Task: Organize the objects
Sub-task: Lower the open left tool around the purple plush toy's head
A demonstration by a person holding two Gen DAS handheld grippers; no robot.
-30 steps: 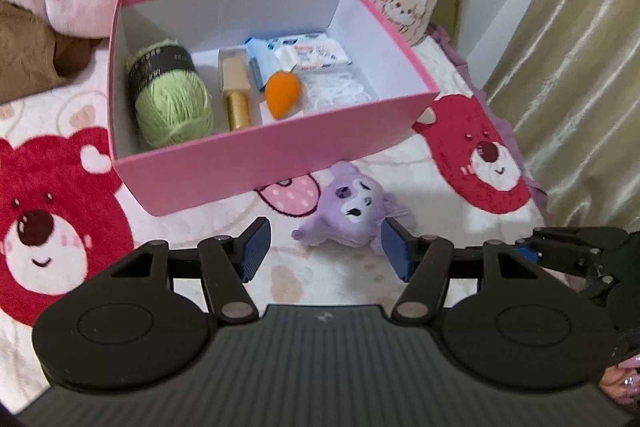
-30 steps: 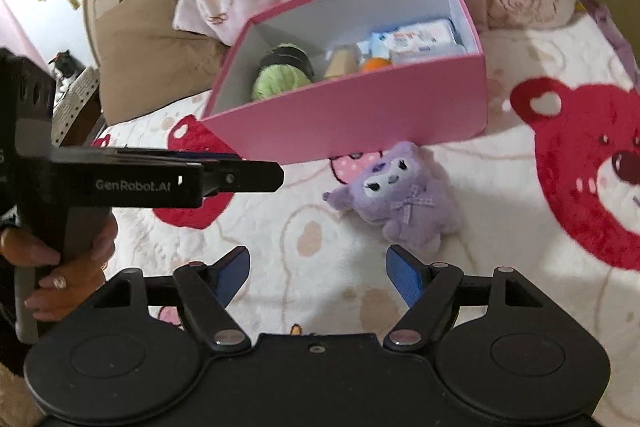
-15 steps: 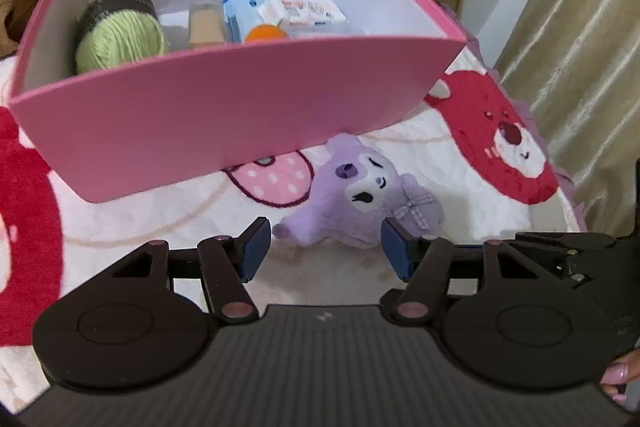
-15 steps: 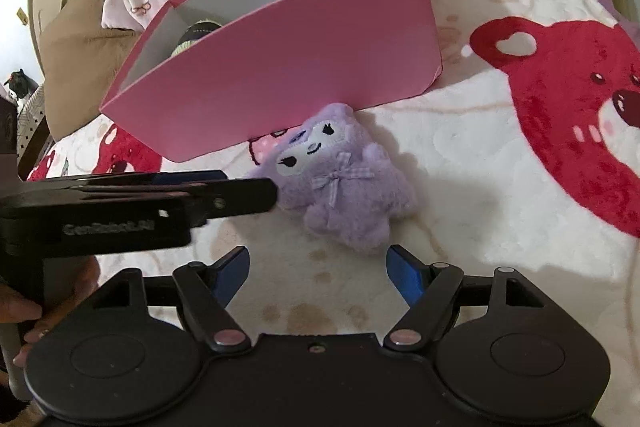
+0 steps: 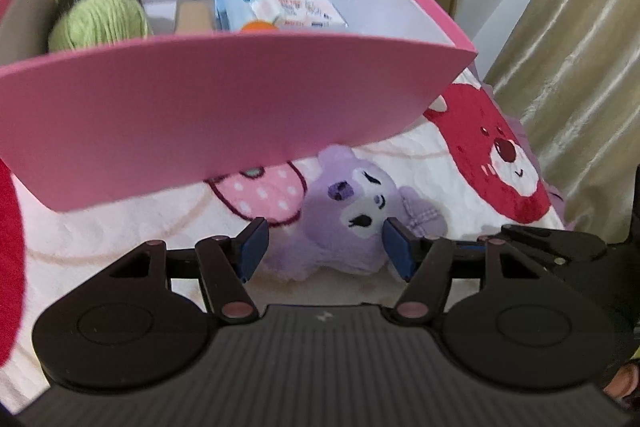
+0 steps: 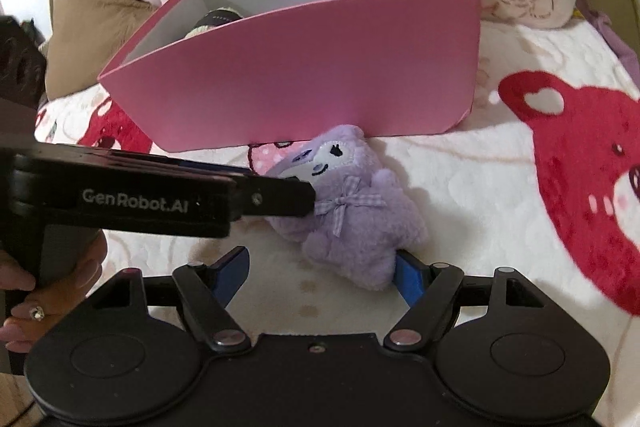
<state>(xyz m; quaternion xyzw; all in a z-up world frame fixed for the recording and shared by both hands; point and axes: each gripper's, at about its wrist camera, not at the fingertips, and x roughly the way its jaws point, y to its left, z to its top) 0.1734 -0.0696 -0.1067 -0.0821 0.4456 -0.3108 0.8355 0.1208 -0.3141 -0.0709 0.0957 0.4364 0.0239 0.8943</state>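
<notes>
1. Right gripper (image 6: 318,277): its jaws are standing spread, with the lower end of the plush toy (image 6: 352,203) lying between the blue pads; whether the right-hand pad is touching the plush cannot be told.
2. Left gripper (image 5: 324,247): its jaws are also standing spread around the toy's head, and no squeeze is showing. In the right wrist view it is reaching in from the left, a hand (image 6: 24,311) gripping its handle.
3. Plush toy: purple, with a checked bow, it is lying on the blanket (image 6: 460,195), just in front of the box.
4. Pink box (image 5: 224,115): it is sitting open behind the toy, holding green yarn (image 5: 100,23), a tissue pack (image 5: 296,11) and other small items.
</notes>
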